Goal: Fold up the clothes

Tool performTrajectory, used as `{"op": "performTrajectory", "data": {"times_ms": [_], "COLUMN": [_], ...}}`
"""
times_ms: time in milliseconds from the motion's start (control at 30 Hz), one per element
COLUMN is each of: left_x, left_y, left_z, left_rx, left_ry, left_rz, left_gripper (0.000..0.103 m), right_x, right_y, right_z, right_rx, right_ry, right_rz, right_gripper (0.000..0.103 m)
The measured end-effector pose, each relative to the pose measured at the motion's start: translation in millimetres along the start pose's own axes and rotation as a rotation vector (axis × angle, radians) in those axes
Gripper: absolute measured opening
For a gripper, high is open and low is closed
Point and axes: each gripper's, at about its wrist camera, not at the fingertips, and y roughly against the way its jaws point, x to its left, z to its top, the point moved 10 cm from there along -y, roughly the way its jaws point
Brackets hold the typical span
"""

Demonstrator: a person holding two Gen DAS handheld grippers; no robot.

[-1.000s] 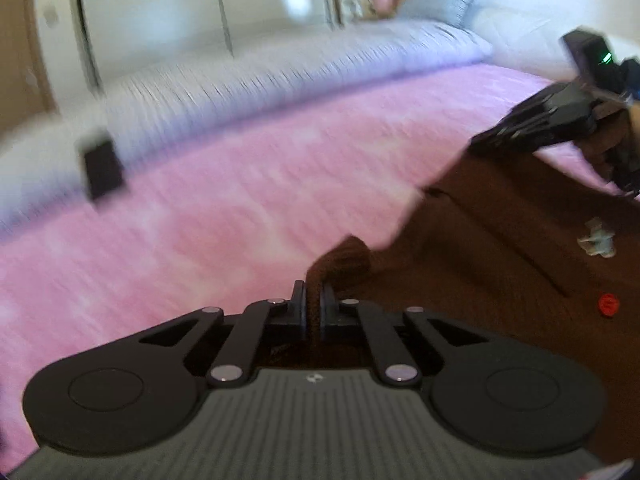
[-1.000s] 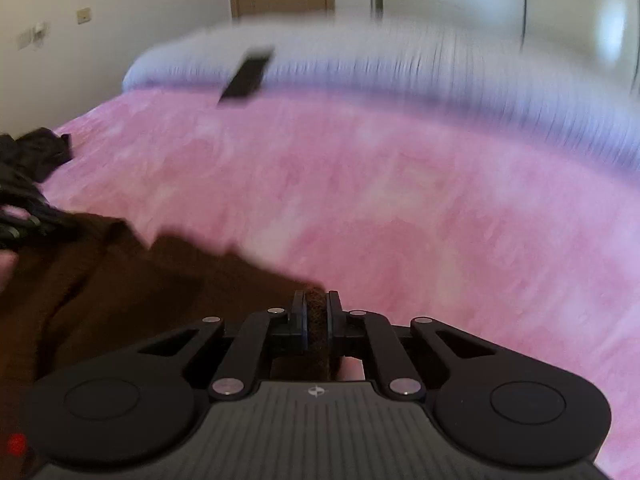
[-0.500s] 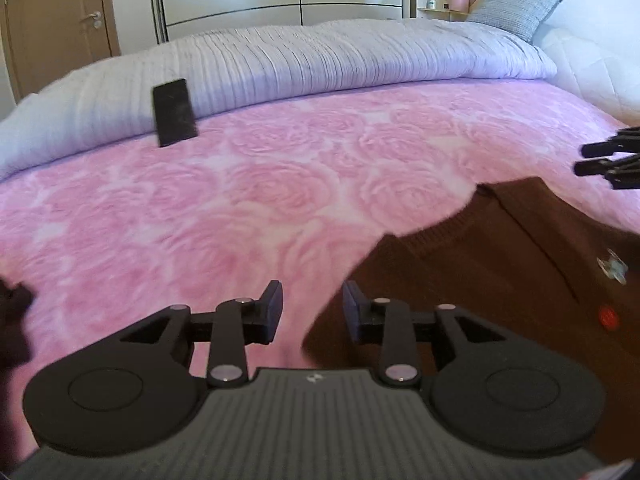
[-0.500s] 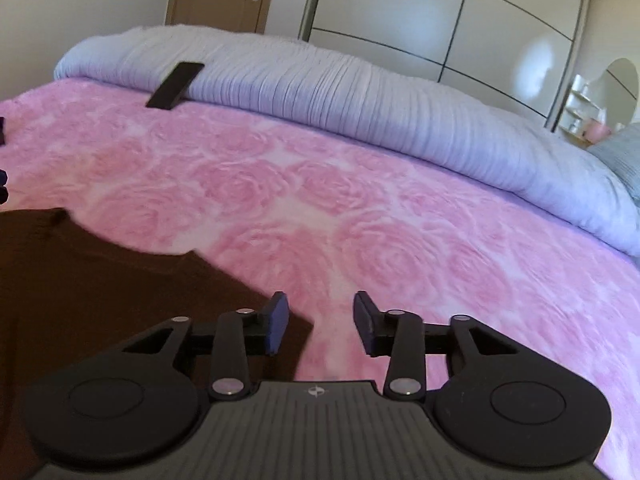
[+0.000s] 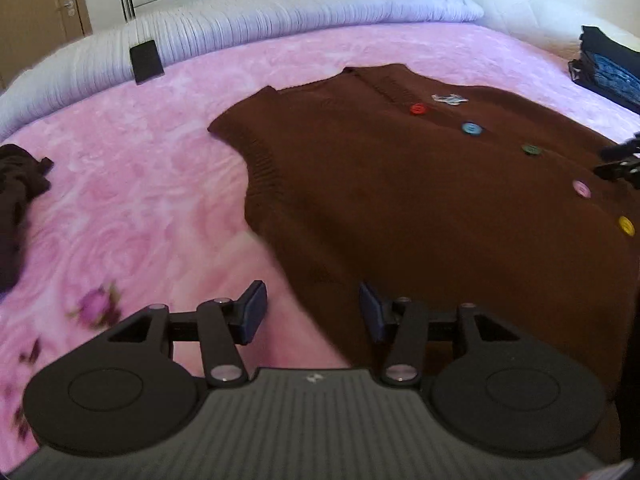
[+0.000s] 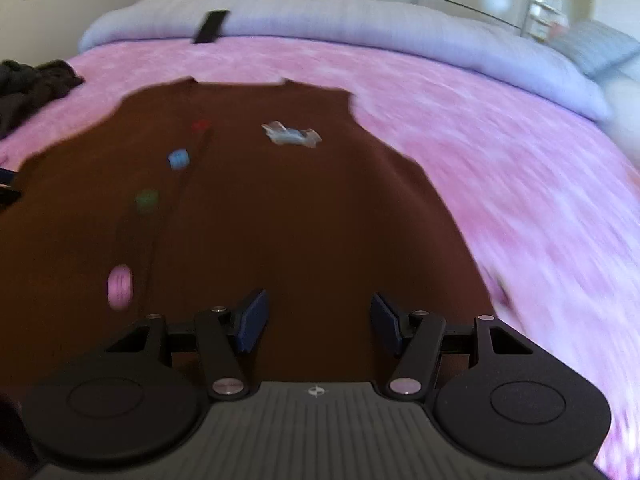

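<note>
Right, I am looking at the brown vest lying flat and buttons-up on the pink bedspread, so I am judging the spreading step done and the first fold not yet begun. The left gripper is hanging with jaws wide apart and holding nothing, over the vest's left side edge near the hem; the right gripper is likewise gaping and empty, above the cloth near the right side edge. Next I am expecting to need a pinch on each side edge, or on hem and shoulder, to bring one part over. Room is looking good: bare bedspread is lying beyond both sides and toward the grey duvet. A dark heap is sitting toward the bed's left edge, a folded stack toward the right, both well apart from the vest.
</note>
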Motion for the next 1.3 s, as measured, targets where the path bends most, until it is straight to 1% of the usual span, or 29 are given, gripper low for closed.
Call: {"op": "performTrajectory", "data": {"times_ms": [167,233,267,300,367,433,533,633,700,800,867,933,1200,1300], "left_x": [-8,-12,-17,-23,-33,-43,-54,-62,-67,-69,-69,-69,-70,-67], "left_y": [34,47,49,50,52,57,62,59,59,59,59,59,60,66], "left_z": [-18,-25,-29,-33,-40,-43,-51,-57,-56,-57,-58,-58,-58,-56], "left_rx": [-0.001,-0.004,-0.006,-0.004,0.002,-0.005,0.001,0.01,0.015,0.022,0.021,0.02,0.018,0.004], "left_ry": [0.114,0.164,0.193,0.212,0.225,0.249,0.309,0.28,0.243,0.221,0.219,0.217,0.22,0.209], "left_rz": [-0.027,-0.046,-0.07,-0.089,-0.103,-0.128,-0.184,-0.169,-0.162,-0.164,-0.169,-0.169,-0.154,-0.128], "left_gripper": [0.046,0.047,0.047,0.047,0.047,0.047,0.049,0.048,0.045,0.044,0.044,0.044,0.044,0.044], "right_x": [-27,-30,-26,-20,-1,20,43,61,68,67,60,51,30,29], "right_y": [53,70,78,84,90,90,88,92,93,87,87,85,63,65], "right_z": [-40,-47,-46,-45,-42,-40,-42,-43,-45,-47,-48,-50,-66,-67], "right_rx": [-0.02,-0.057,-0.086,-0.112,-0.147,-0.155,-0.142,-0.156,-0.156,-0.147,-0.15,-0.148,-0.042,-0.031], "right_ry": [-0.182,-0.25,-0.268,-0.272,-0.253,-0.214,-0.173,-0.143,-0.111,-0.077,-0.086,-0.111,-0.2,-0.225], "right_rz": [-0.071,-0.085,-0.079,-0.06,-0.018,0.015,0.035,0.071,0.065,0.048,0.033,0.025,0.006,-0.012], "right_gripper": [0.062,0.063,0.063,0.064,0.066,0.068,0.069,0.069,0.069,0.069,0.072,0.072,0.073,0.073]}}
